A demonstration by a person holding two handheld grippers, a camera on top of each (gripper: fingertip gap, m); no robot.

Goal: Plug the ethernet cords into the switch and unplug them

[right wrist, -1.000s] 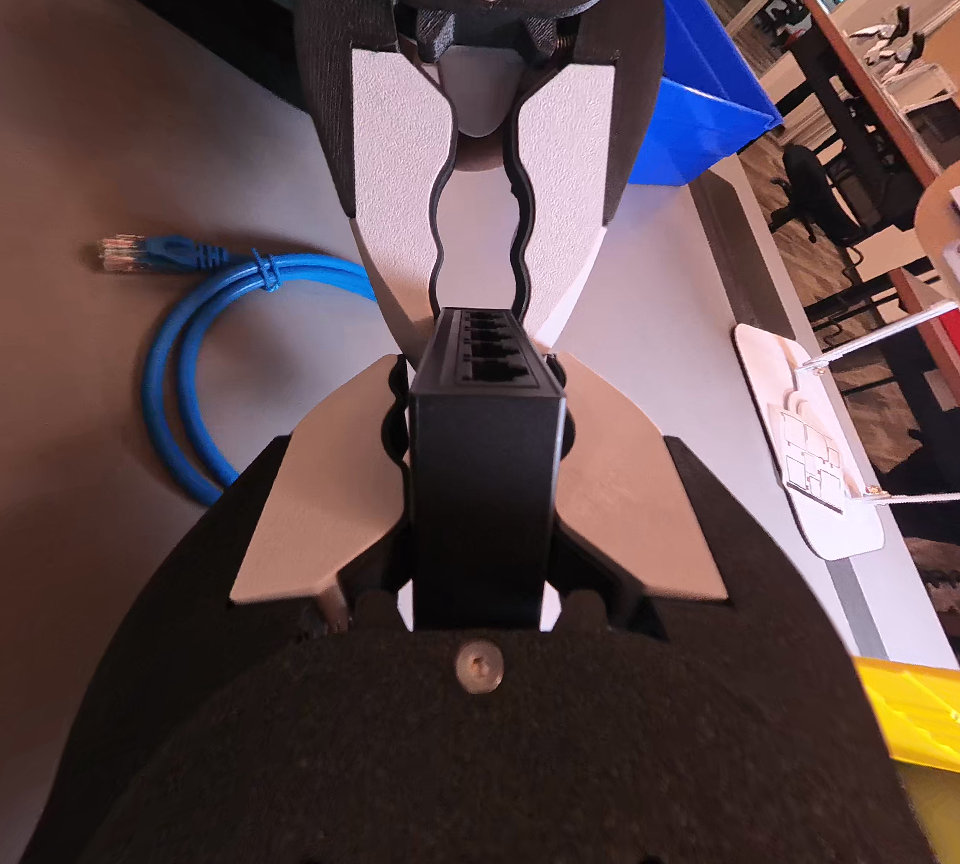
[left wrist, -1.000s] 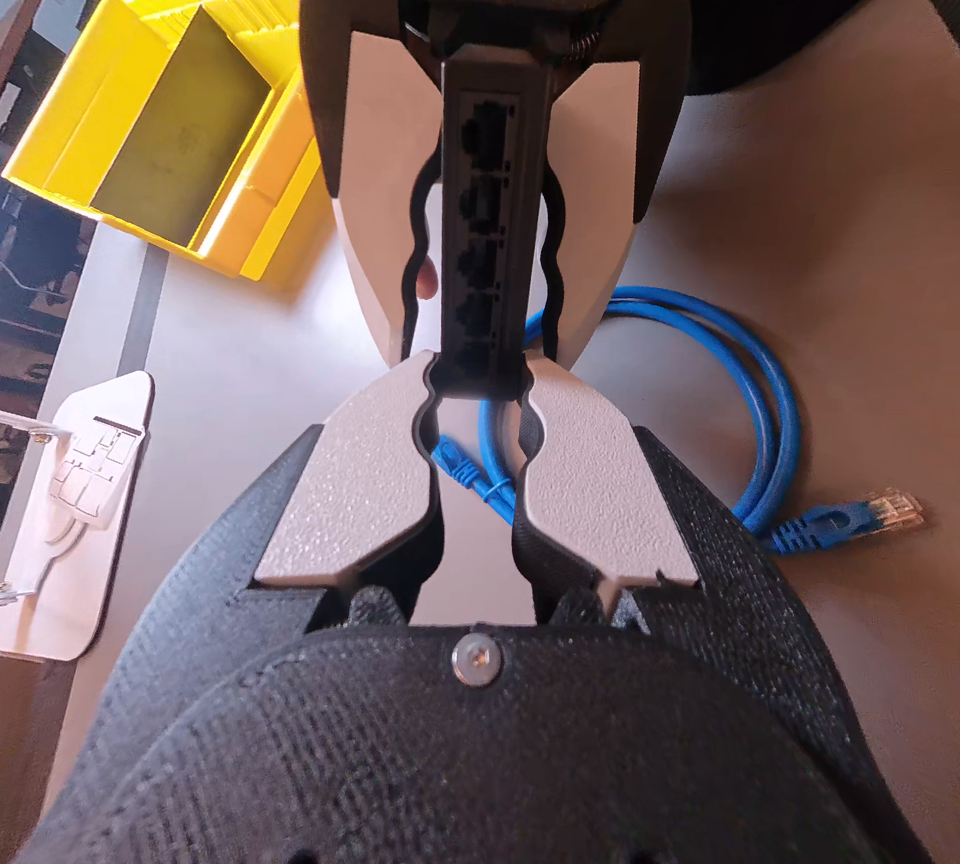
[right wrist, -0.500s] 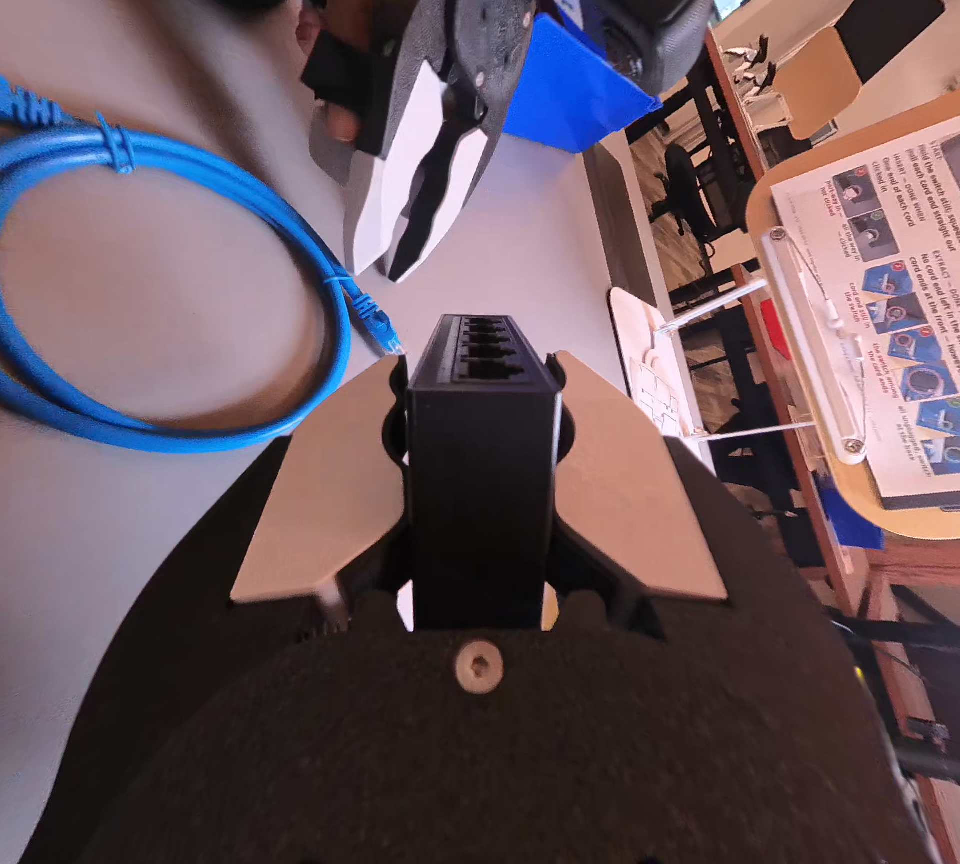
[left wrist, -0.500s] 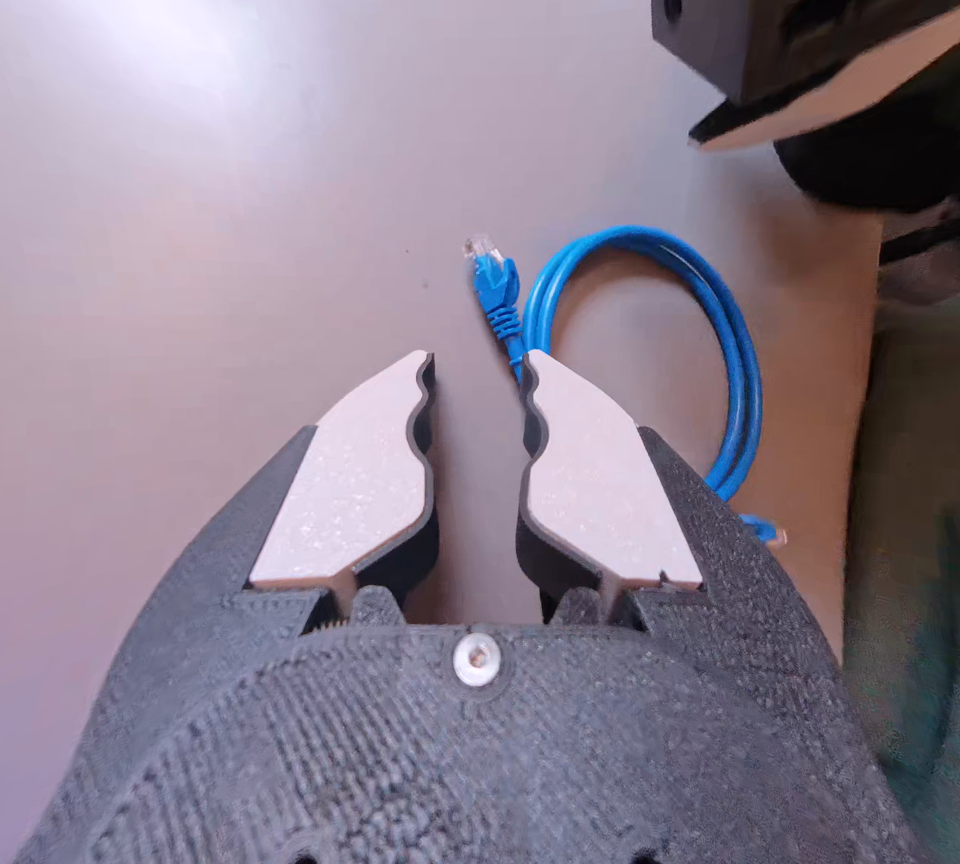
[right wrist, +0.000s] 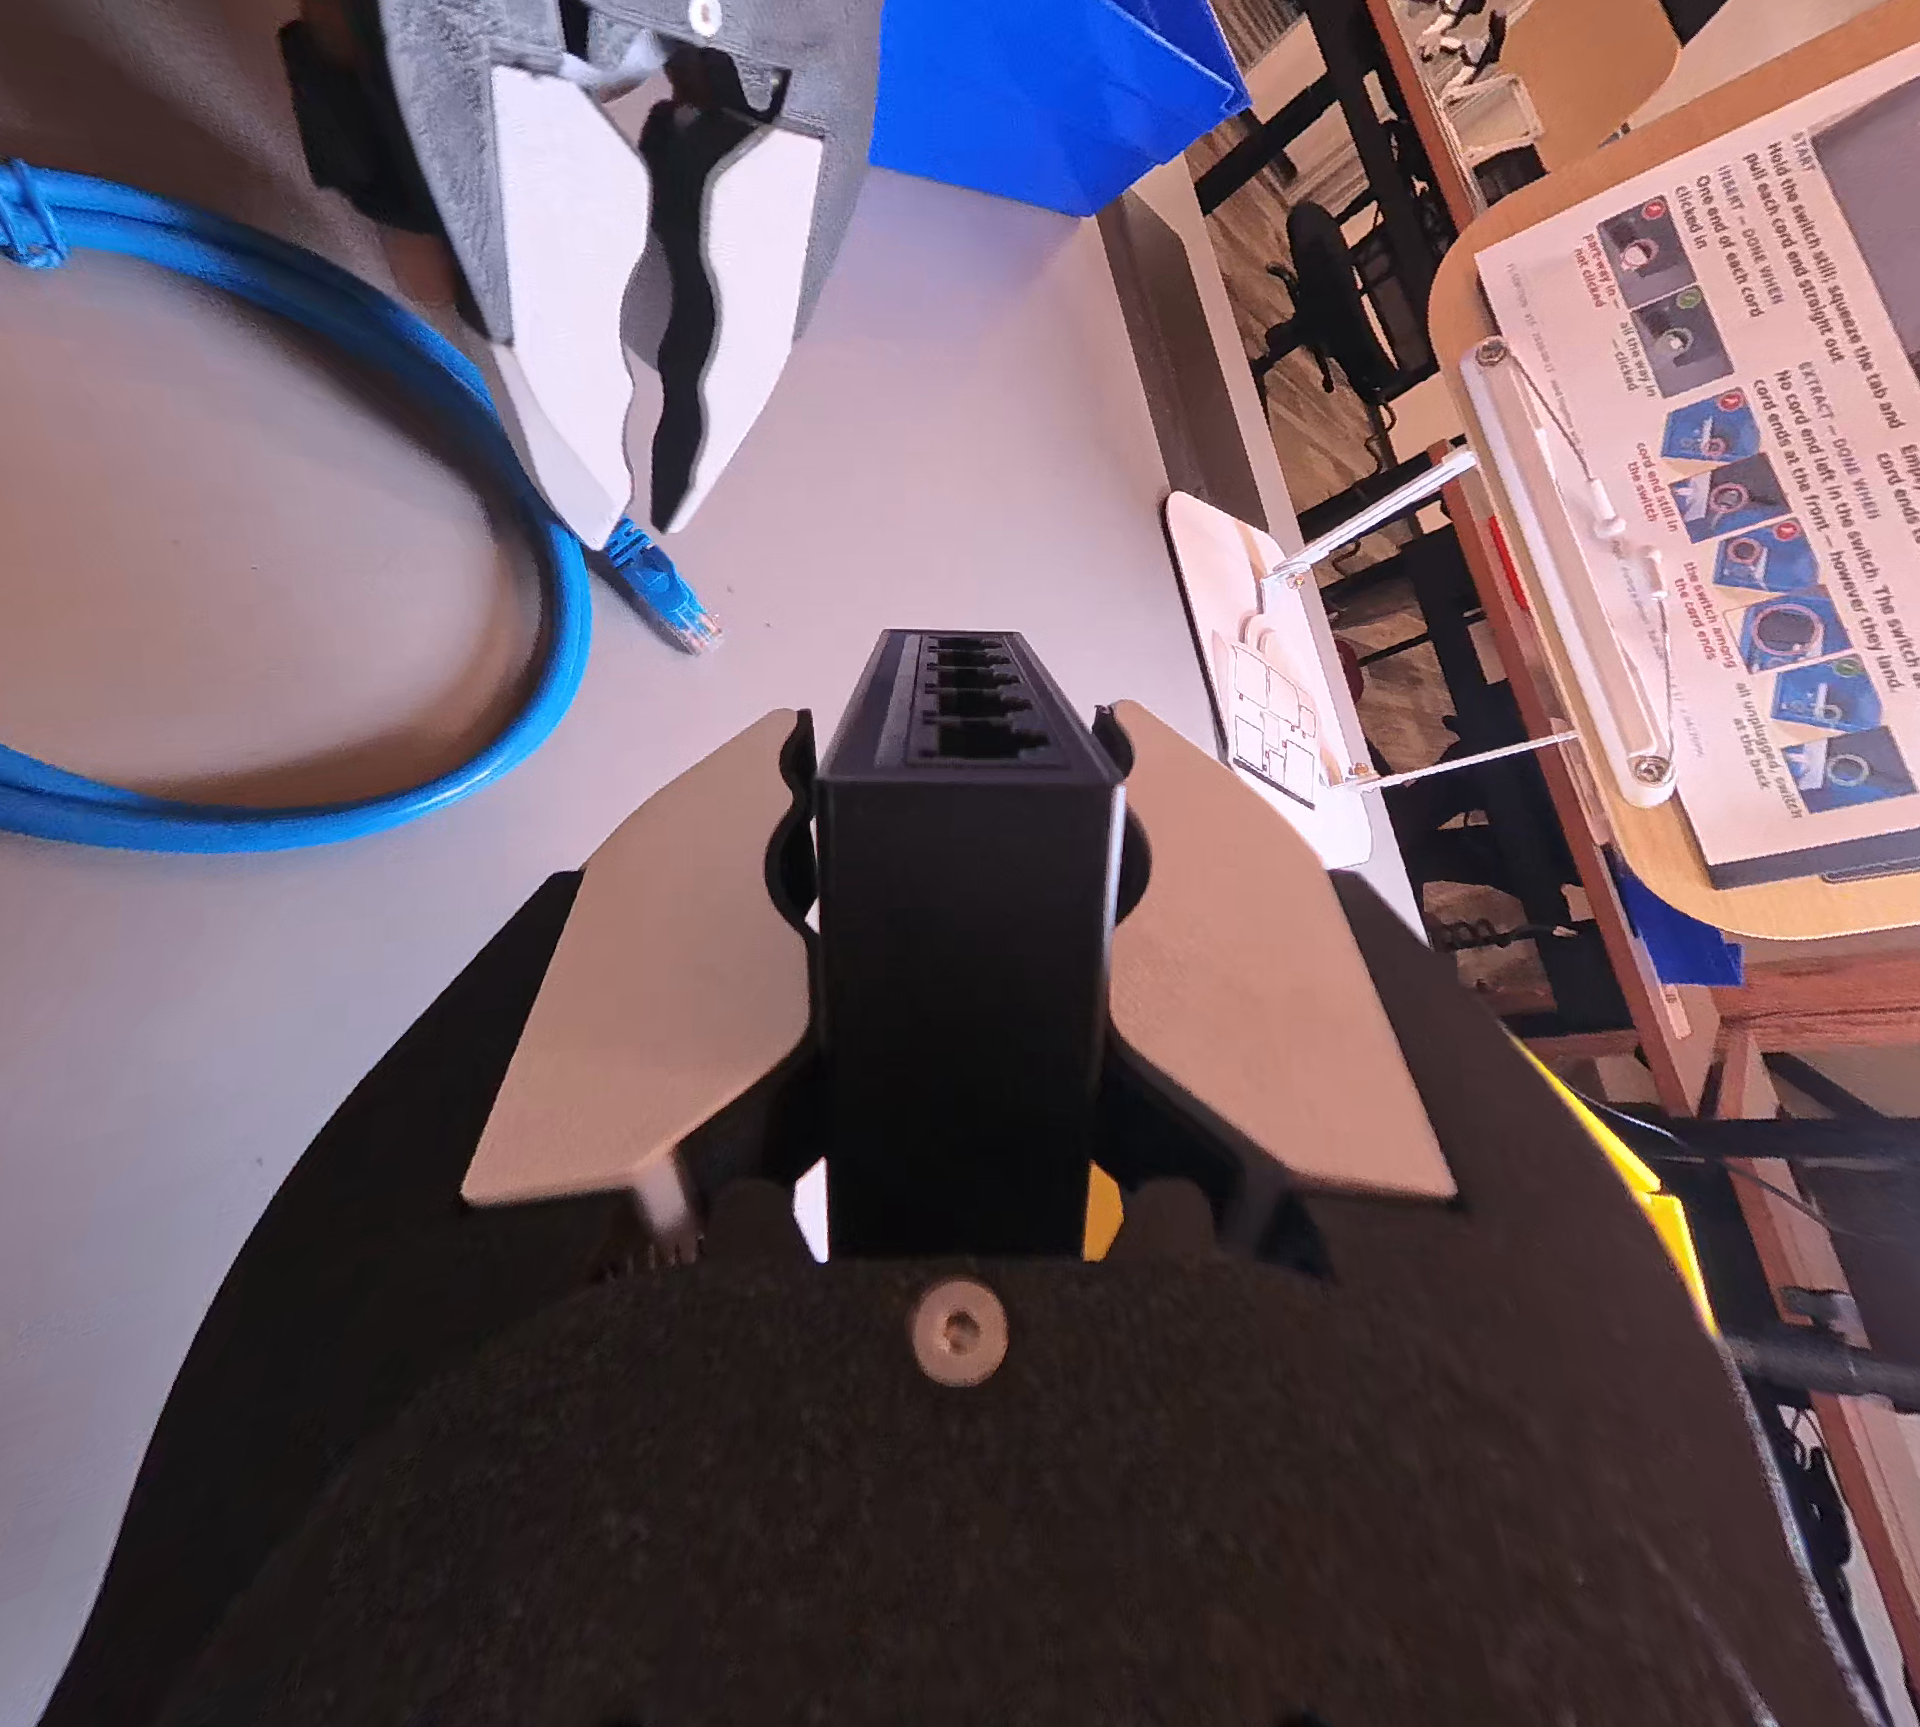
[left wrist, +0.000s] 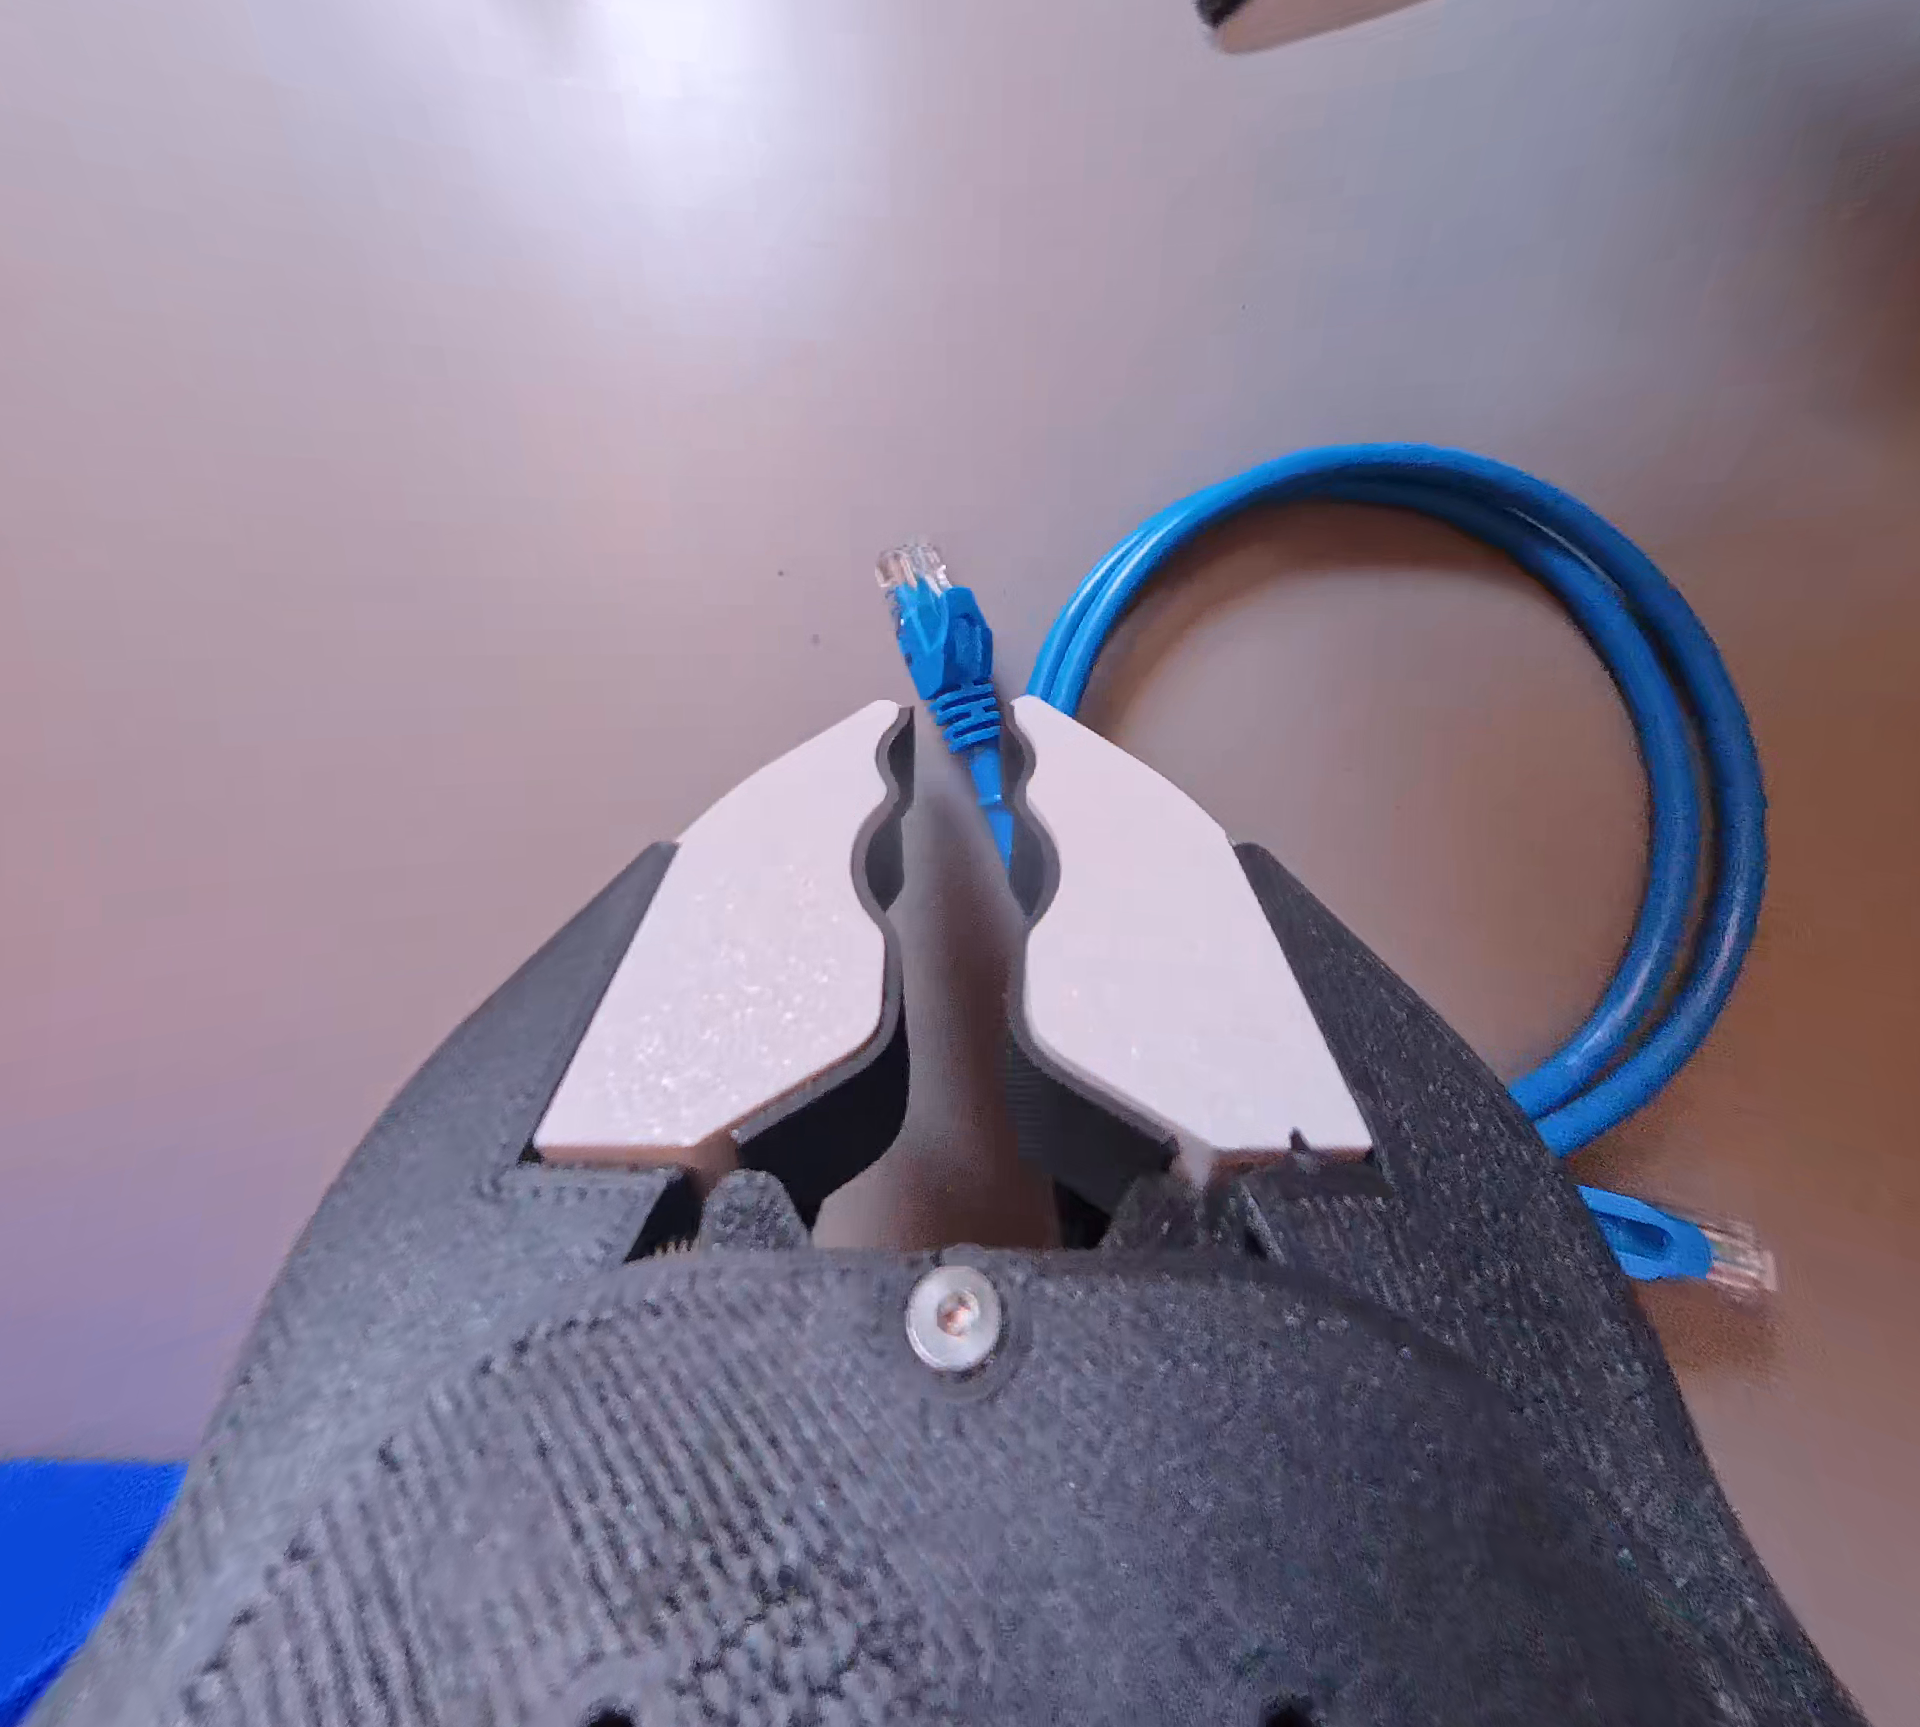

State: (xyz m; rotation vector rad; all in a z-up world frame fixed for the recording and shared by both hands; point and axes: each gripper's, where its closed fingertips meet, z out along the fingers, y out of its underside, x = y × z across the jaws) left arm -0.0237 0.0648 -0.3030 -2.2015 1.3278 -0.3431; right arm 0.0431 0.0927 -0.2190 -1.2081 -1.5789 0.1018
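1. While my right gripper [right wrist: 956, 721] pinches the black switch [right wrist: 961, 898] between its pads, the port row faces forward, away from me, above the grey table [right wrist: 935, 451].
2. My left gripper [left wrist: 961, 716] has its fingers slightly apart around the blue ethernet cord [left wrist: 1621, 701], just behind its plug [left wrist: 940, 628]; I cannot tell whether they grip it.
3. The cord's coil lies on the table, its other plug [left wrist: 1704, 1251] beside my left gripper.
4. A blue bin [right wrist: 1029, 77] stands behind.
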